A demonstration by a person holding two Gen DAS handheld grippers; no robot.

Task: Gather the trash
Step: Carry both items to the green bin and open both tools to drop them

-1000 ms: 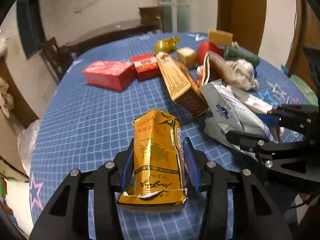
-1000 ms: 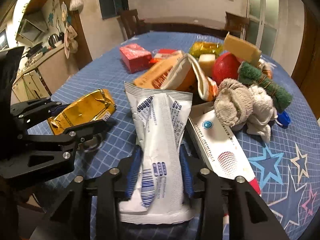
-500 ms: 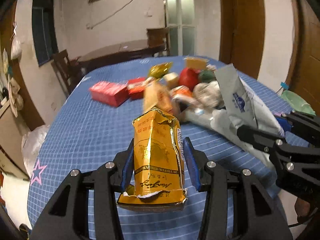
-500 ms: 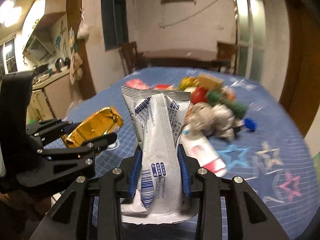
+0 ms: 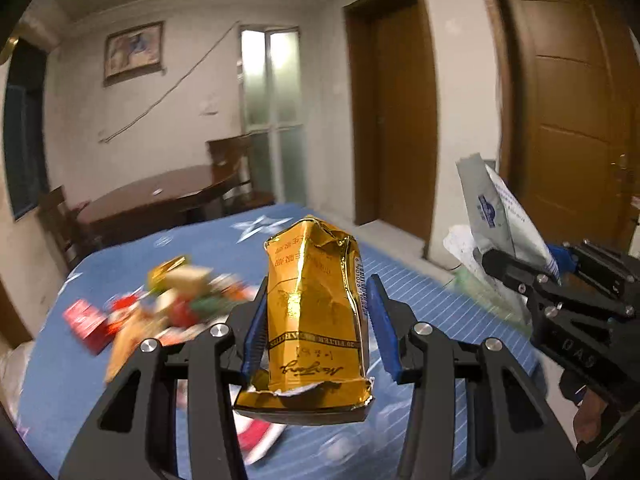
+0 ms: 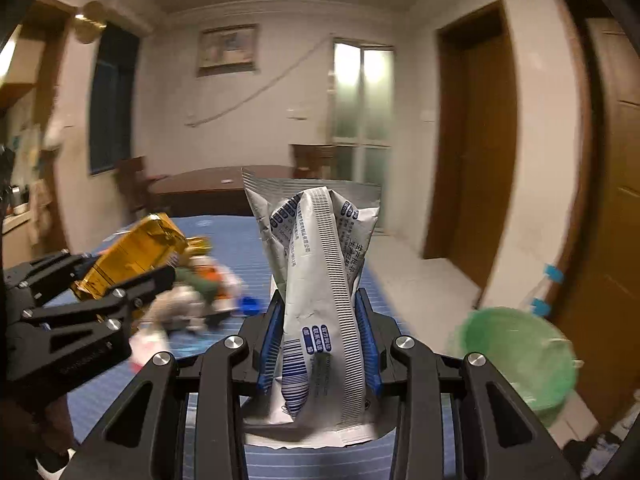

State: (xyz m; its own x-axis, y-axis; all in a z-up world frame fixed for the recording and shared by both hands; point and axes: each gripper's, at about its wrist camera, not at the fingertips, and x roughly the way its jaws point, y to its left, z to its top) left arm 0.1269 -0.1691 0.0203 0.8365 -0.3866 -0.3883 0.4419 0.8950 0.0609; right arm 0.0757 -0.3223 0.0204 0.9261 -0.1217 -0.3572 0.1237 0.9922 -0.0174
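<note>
My left gripper [image 5: 316,320] is shut on a crumpled gold foil cigarette pack [image 5: 314,308], lifted above the blue checked table [image 5: 200,248]. My right gripper [image 6: 320,336] is shut on a white and silver plastic pouch [image 6: 320,280] with blue print, also held in the air. In the left wrist view the right gripper [image 5: 532,268] shows at the right edge with the pouch [image 5: 492,208]. The right wrist view has the left gripper [image 6: 116,276] at the left with the gold pack [image 6: 136,252]. A blurred pile of leftover trash [image 5: 168,304] lies on the table.
A green bin [image 6: 520,356] with a liner stands on the floor at lower right in the right wrist view. Brown doors [image 5: 576,120] line the right wall. A dark wooden table [image 5: 160,196] and chairs stand beyond the blue table. A blue bottle cap [image 6: 250,304] lies on the table.
Both grippers have risen off the table and swung to the right, carrying the gold pack and the pouch. The trash pile now sits lower left; the doors and the green bin came into view.
</note>
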